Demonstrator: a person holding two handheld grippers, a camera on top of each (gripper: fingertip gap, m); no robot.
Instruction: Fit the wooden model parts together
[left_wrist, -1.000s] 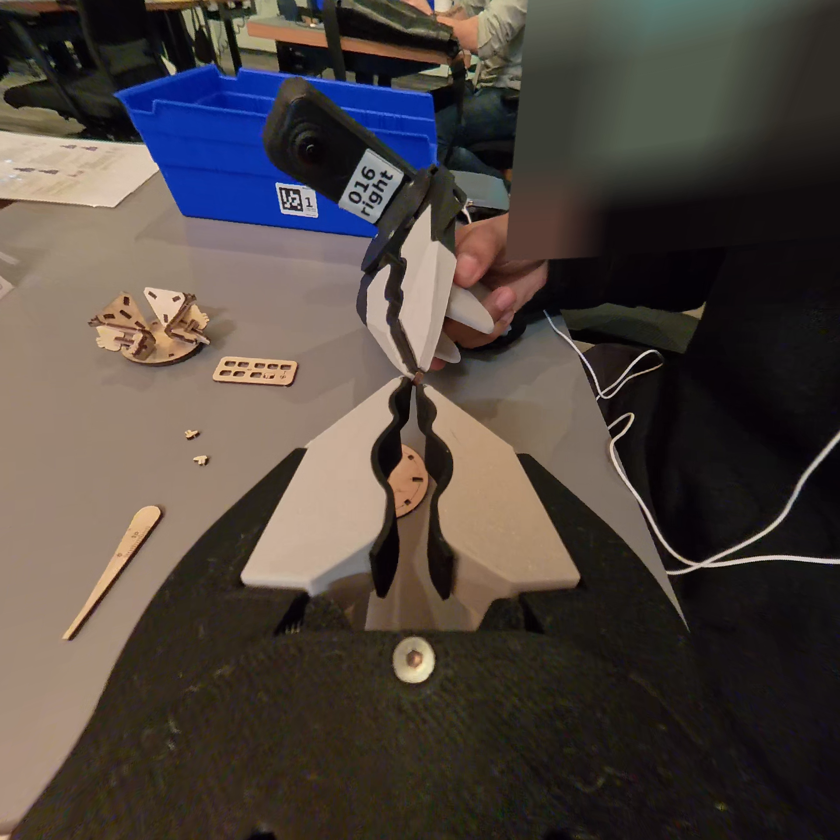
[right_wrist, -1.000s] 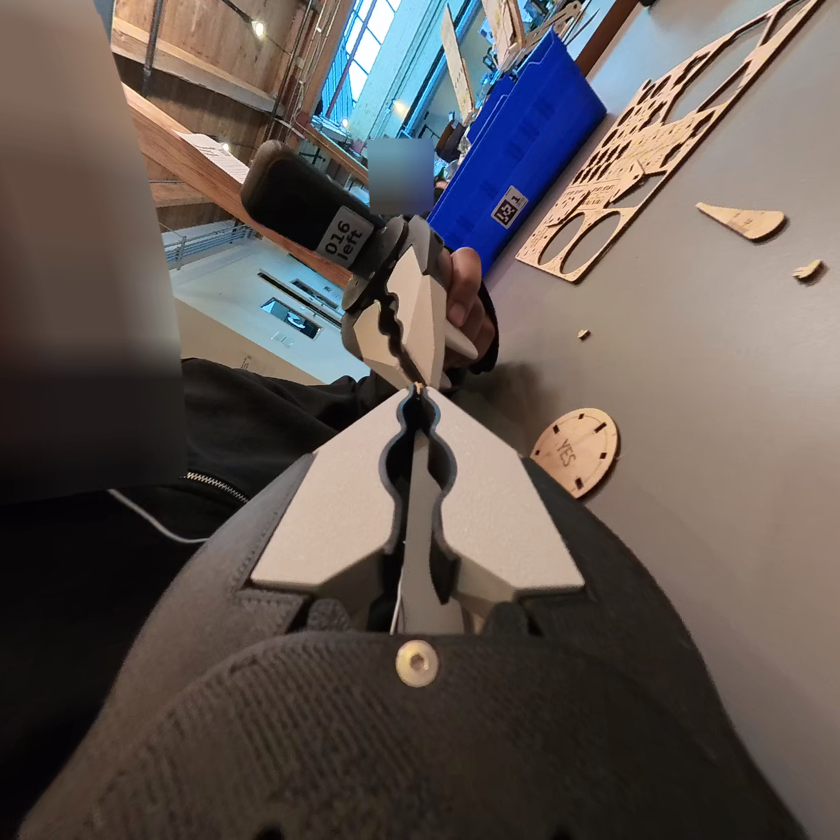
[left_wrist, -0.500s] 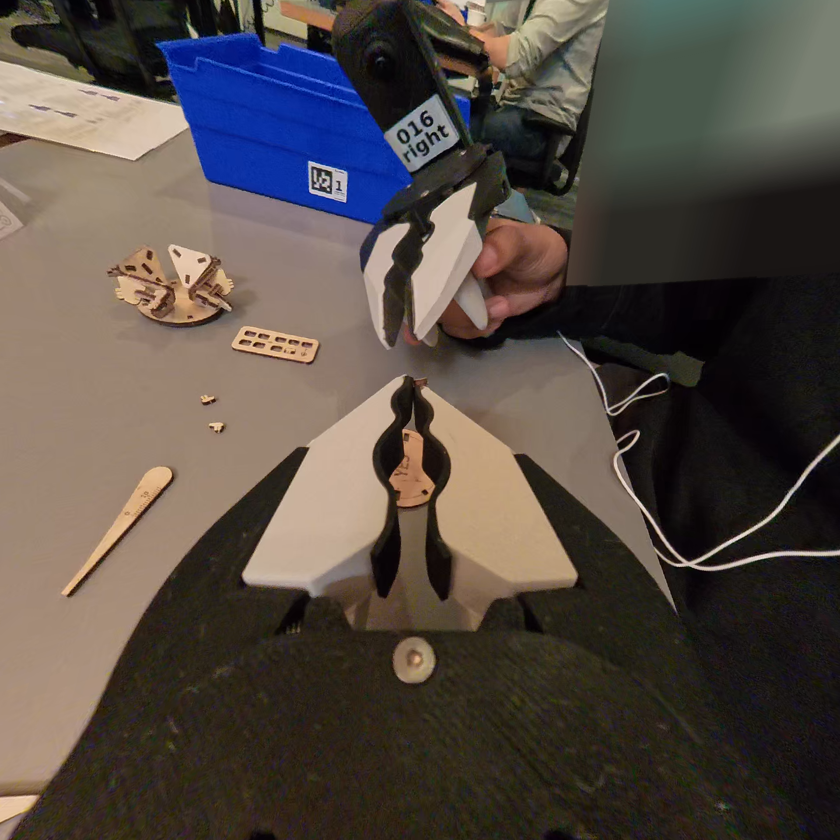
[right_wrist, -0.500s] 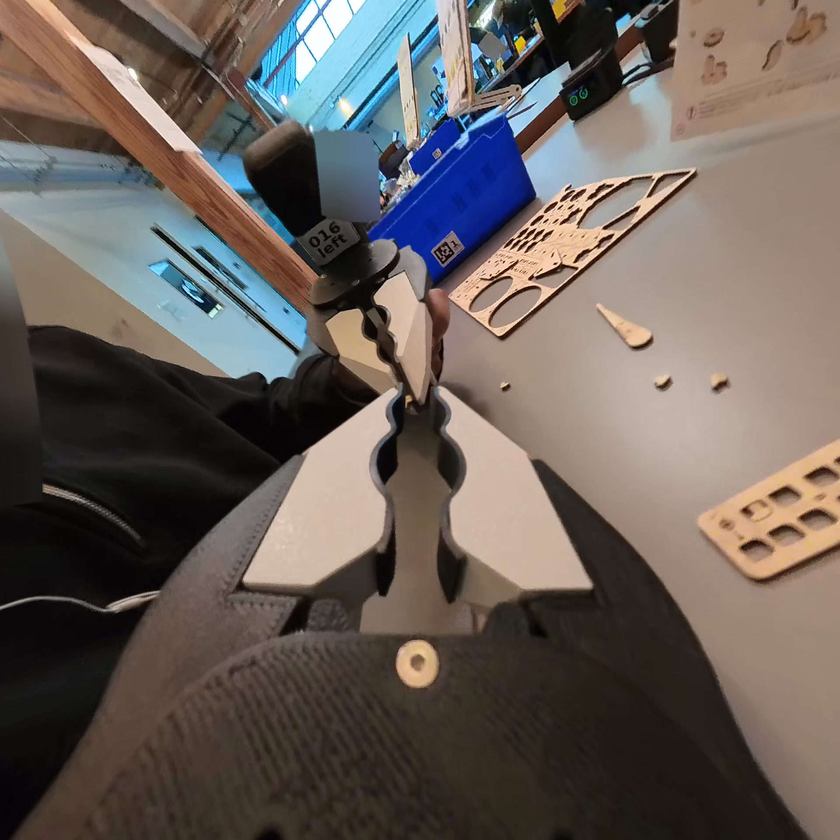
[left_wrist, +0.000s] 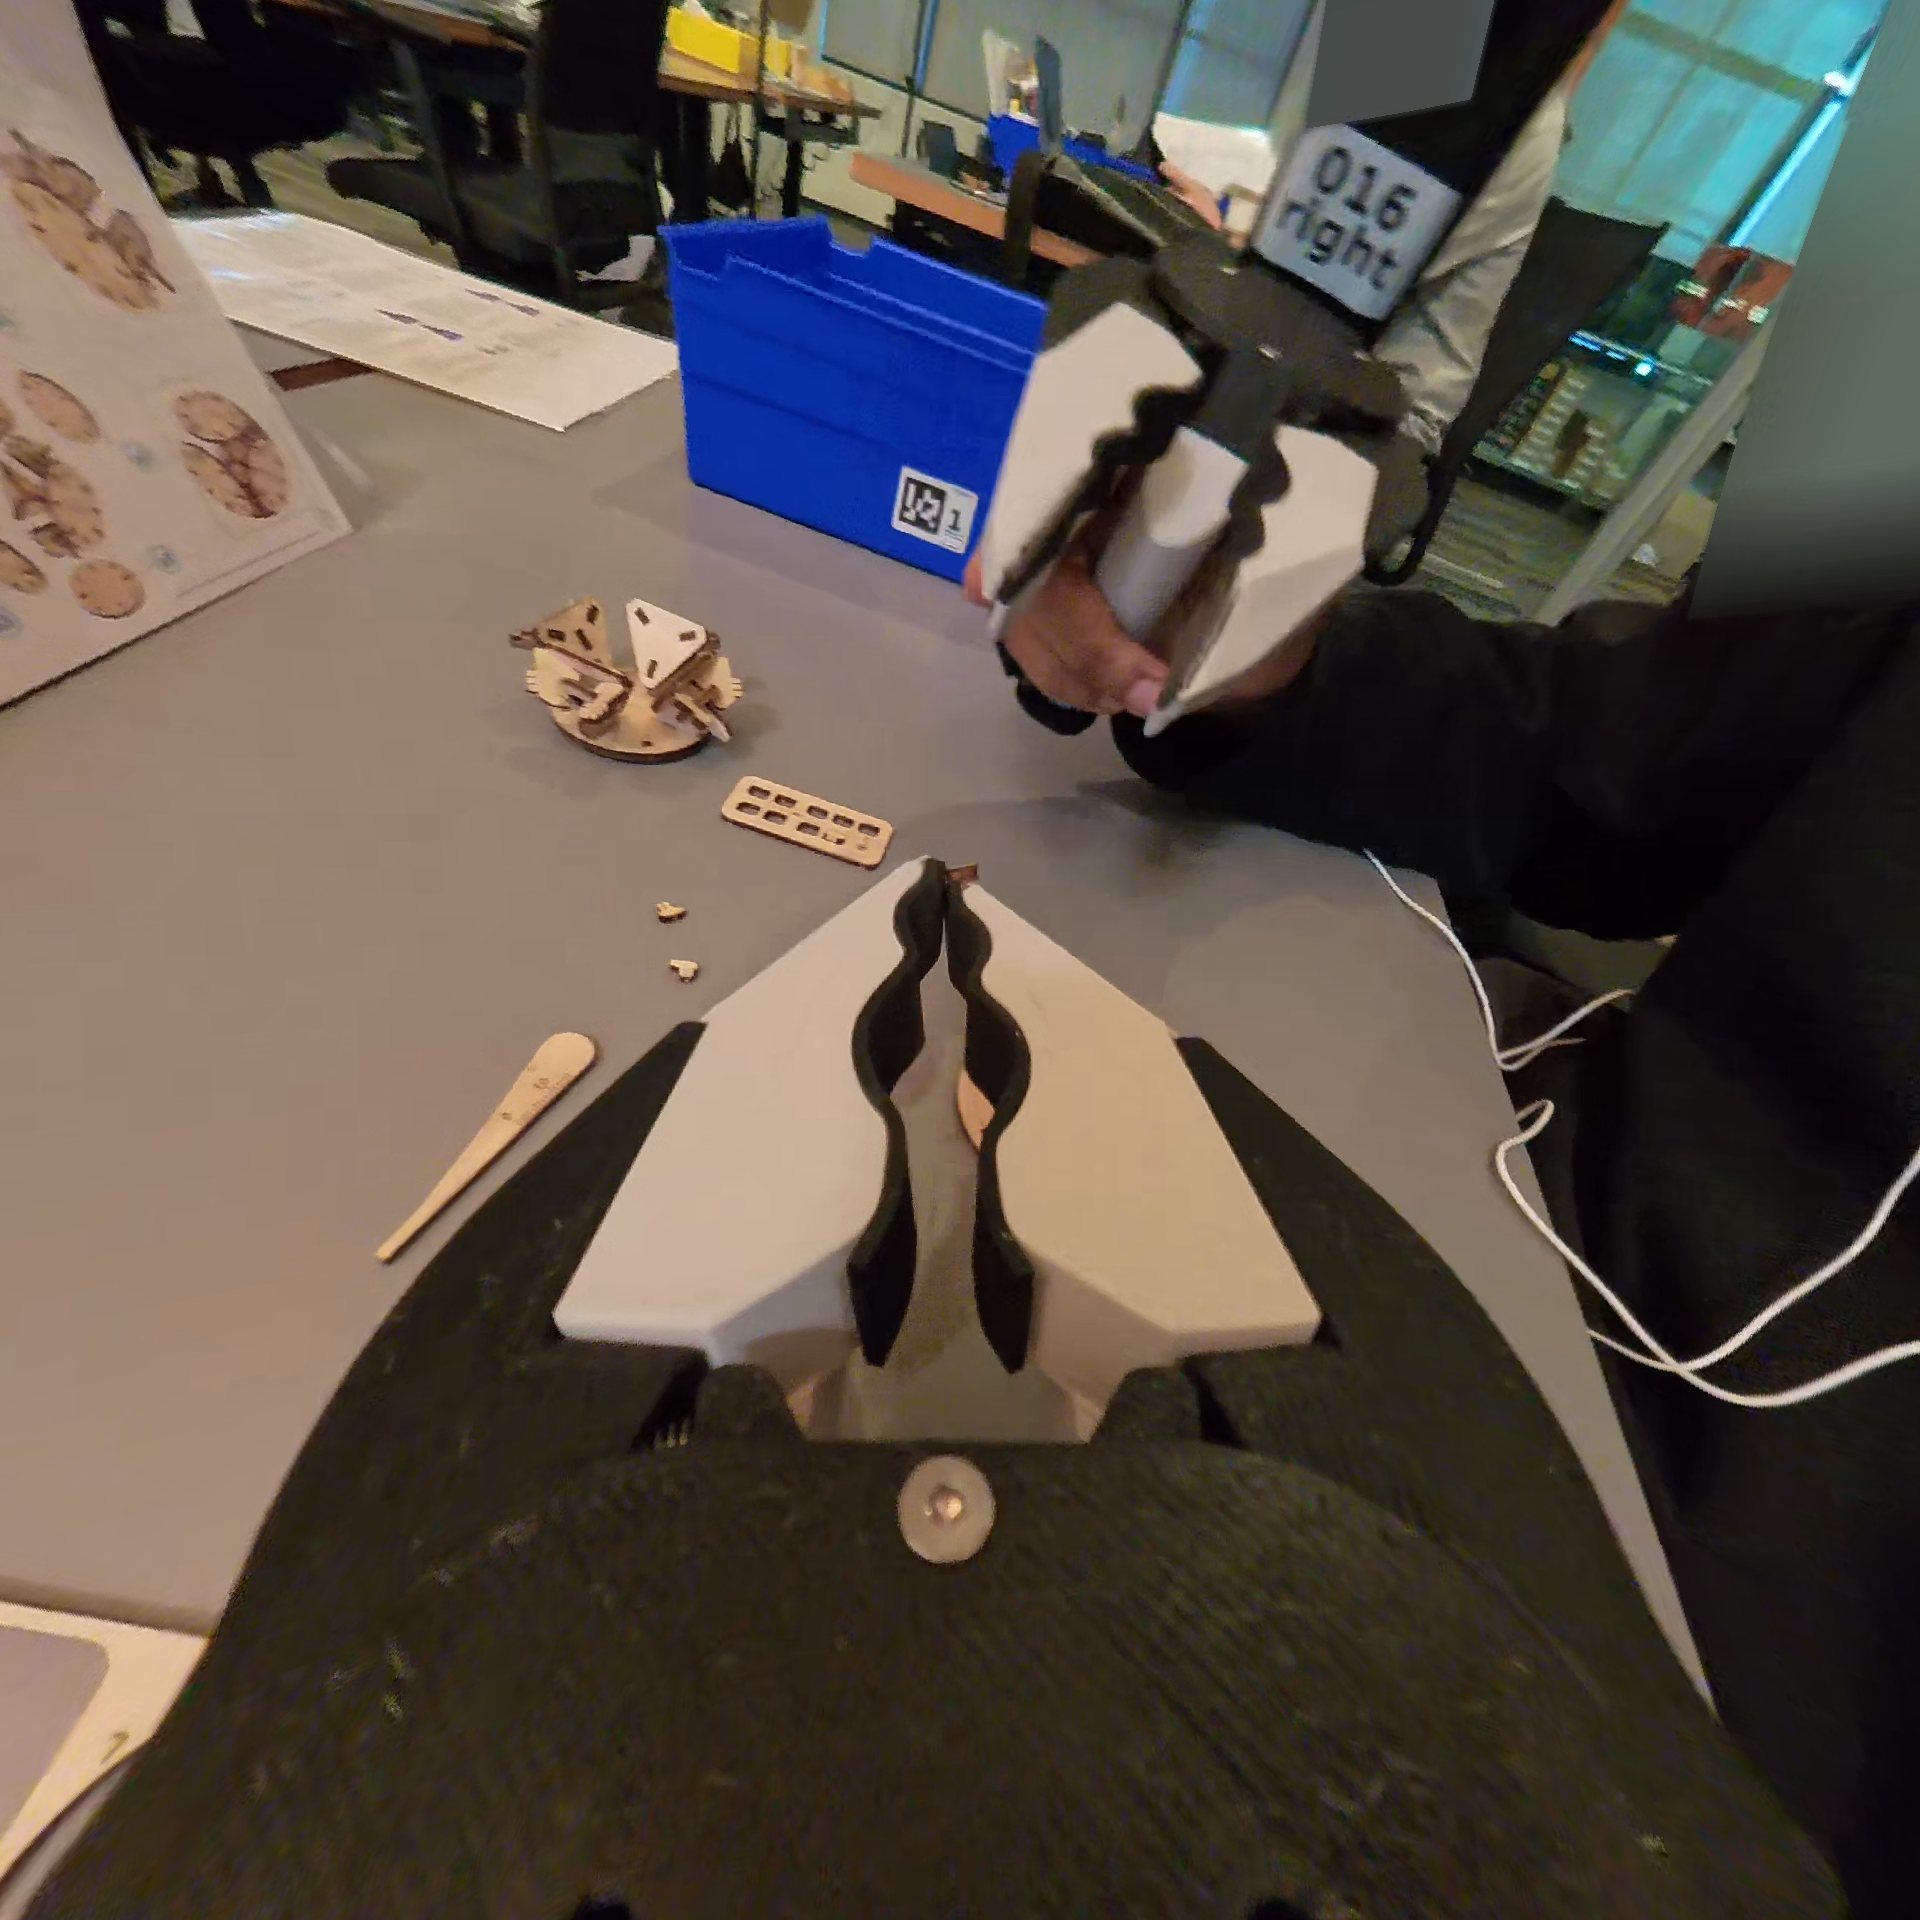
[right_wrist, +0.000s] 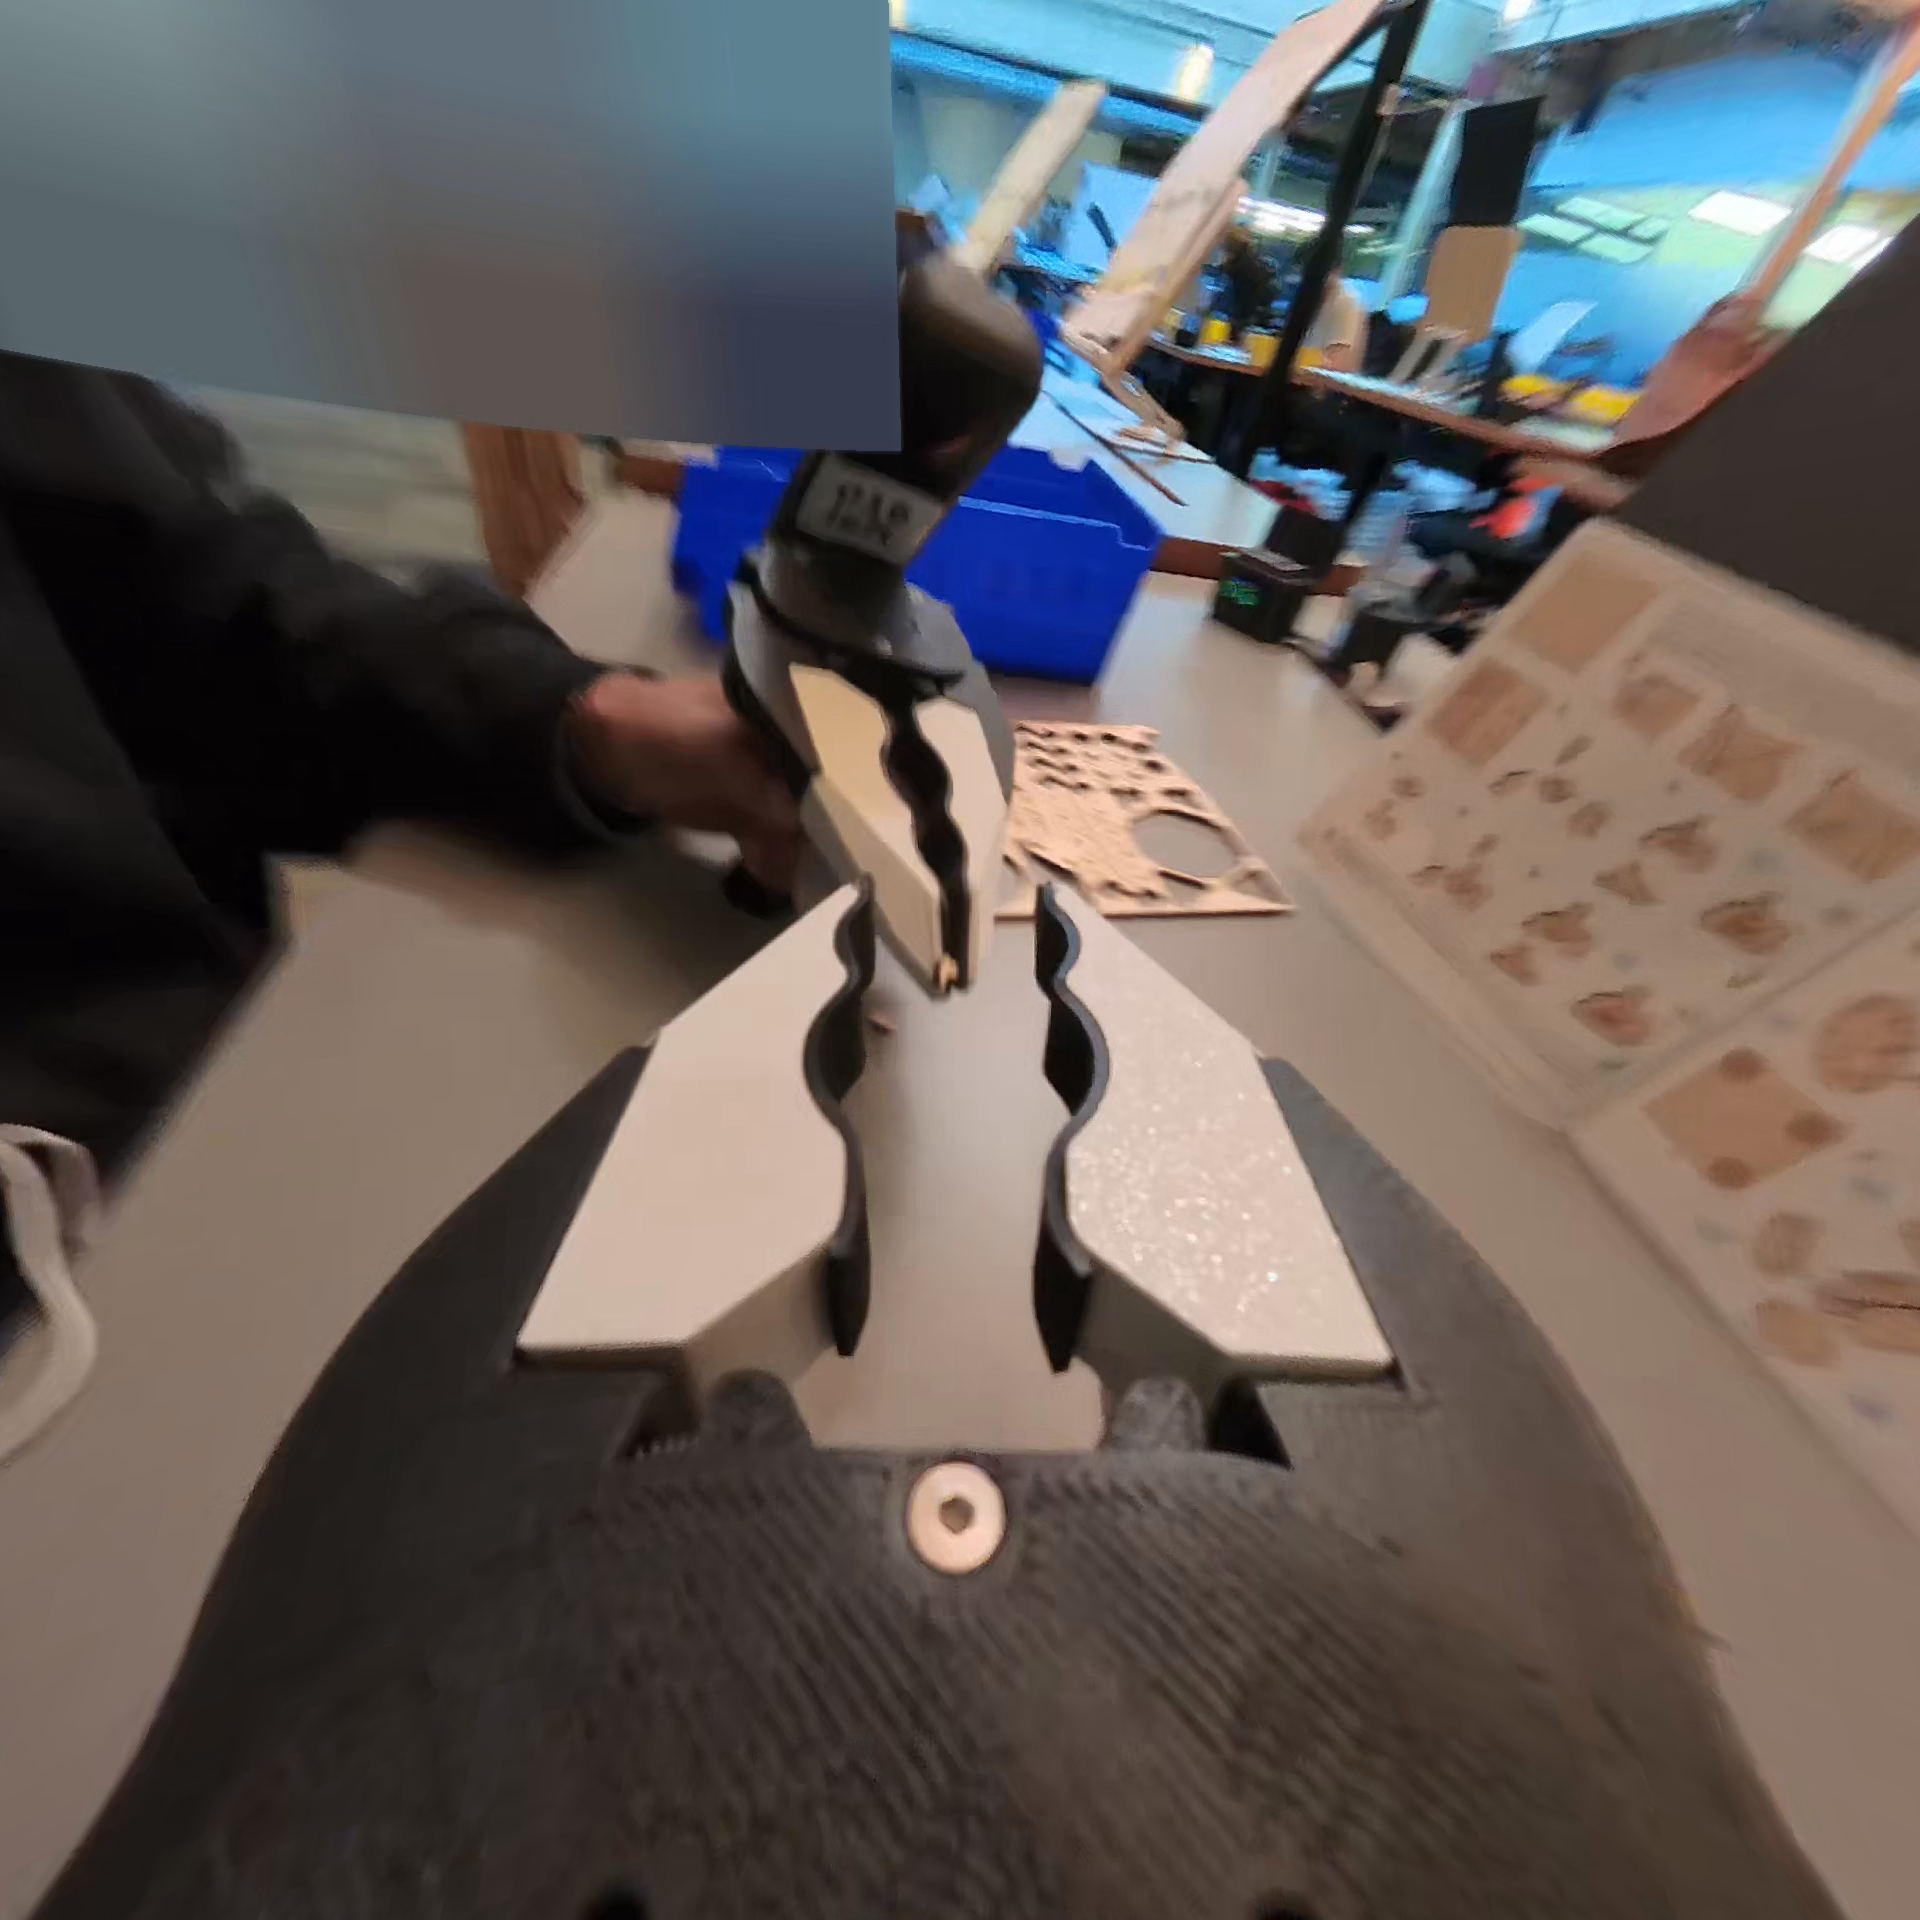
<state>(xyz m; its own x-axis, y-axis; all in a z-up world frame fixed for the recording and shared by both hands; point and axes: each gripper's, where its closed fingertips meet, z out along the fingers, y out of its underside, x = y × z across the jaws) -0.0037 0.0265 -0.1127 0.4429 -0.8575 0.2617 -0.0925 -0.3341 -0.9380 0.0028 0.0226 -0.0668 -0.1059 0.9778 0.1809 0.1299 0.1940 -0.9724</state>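
Since parting, right gripper (right_wrist: 951, 904) jaws gape.

The left gripper (left_wrist: 948, 878) pinches a tiny wooden piece (left_wrist: 962, 876) at its closed tips. Beyond, the right gripper (left_wrist: 1081, 665) hangs open above the grey counter (left_wrist: 260, 883).

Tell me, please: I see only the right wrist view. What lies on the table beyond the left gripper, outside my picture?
Observer: A small wooden assembly on a round base stands there.
Operator: Is anything between it and the gripper?
Observer: Yes, a slotted wooden strip lies flat, apart from the left gripper.
Operator: Any loose small parts?
Observer: Two tiny wooden bits lie on the table, apart from each other.
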